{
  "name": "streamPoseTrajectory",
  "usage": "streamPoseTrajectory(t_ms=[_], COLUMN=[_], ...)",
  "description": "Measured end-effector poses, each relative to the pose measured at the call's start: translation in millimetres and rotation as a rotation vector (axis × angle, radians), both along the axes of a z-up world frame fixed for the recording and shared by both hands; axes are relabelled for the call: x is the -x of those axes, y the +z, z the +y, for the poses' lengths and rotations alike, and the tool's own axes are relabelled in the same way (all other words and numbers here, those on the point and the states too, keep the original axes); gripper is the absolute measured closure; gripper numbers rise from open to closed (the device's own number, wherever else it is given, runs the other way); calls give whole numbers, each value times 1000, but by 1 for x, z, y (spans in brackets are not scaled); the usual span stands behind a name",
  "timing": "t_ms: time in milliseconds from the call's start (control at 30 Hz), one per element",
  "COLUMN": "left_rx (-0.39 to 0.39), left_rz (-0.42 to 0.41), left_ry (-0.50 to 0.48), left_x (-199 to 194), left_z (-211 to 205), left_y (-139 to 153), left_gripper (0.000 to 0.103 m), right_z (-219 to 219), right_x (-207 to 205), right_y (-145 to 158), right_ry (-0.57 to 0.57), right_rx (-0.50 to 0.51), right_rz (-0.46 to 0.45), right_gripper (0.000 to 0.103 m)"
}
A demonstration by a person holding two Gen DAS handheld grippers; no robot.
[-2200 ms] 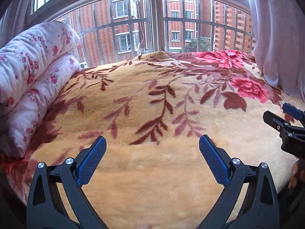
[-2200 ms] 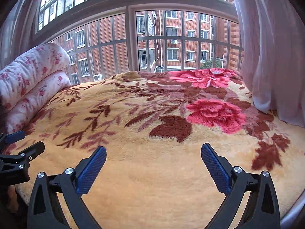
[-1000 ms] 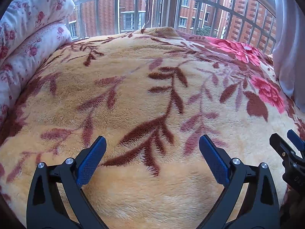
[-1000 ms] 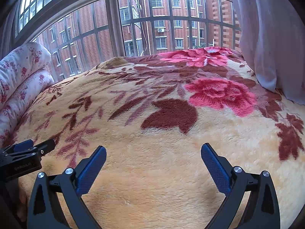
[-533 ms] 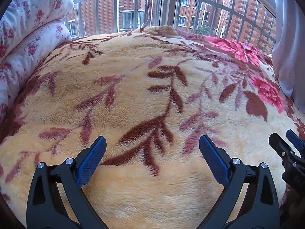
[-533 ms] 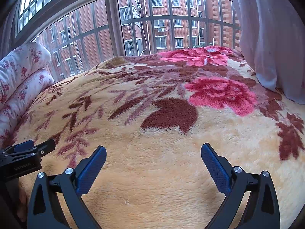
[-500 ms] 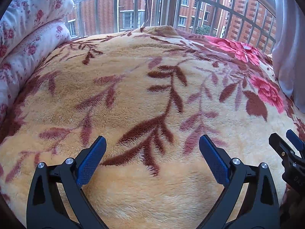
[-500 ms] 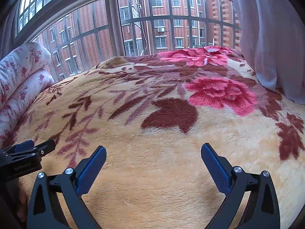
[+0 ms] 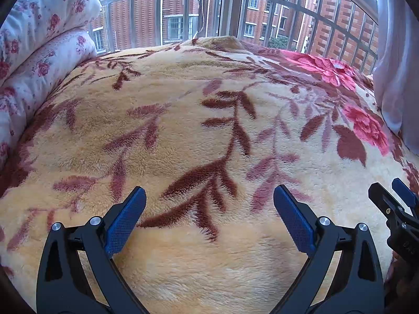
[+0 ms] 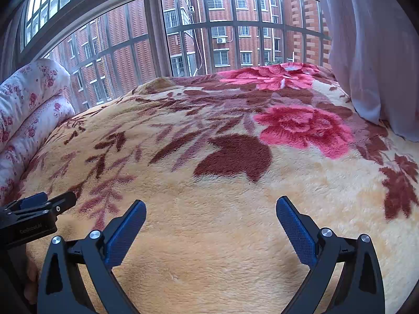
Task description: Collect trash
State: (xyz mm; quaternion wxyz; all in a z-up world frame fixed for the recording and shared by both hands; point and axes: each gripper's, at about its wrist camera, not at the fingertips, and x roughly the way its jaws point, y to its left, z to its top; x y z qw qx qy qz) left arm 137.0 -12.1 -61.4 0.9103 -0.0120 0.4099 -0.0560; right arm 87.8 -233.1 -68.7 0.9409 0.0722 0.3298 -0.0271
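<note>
Your left tongs point(image 9: 209, 217) and right tongs point(image 10: 210, 221) gape wide, holding nothing, above a floral blanket point(image 9: 183, 136). The left tongs' side reads "GenRobot.AI".

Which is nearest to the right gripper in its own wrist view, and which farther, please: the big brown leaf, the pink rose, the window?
From the right gripper:
1. Big brown leaf, on the blanket just ahead, centre.
2. Pink rose, beyond it, to the right.
3. Window, past the bed's far edge.
</note>
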Motion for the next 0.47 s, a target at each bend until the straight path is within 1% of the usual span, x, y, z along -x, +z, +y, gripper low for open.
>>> streamPoseTrajectory(t_ms=[133, 233, 333, 467], left_rx=[-2, -6, 8, 10], left_rz=[-16, -6, 23, 22], left_ry=[-3, 0, -2, 3], left_x=[2, 1, -2, 0], left_z=[-1, -2, 0, 1], left_y=[1, 0, -2, -2], left_gripper=[8, 8, 8, 8], right_z=[0, 0, 1, 1], right_x=[0, 0, 0, 0], right_y=[0, 0, -1, -1], right_ry=[0, 1, -1, -1], right_rx=[0, -1, -3, -3], right_rz=[0, 1, 1, 1], right_gripper=[5, 5, 5, 5])
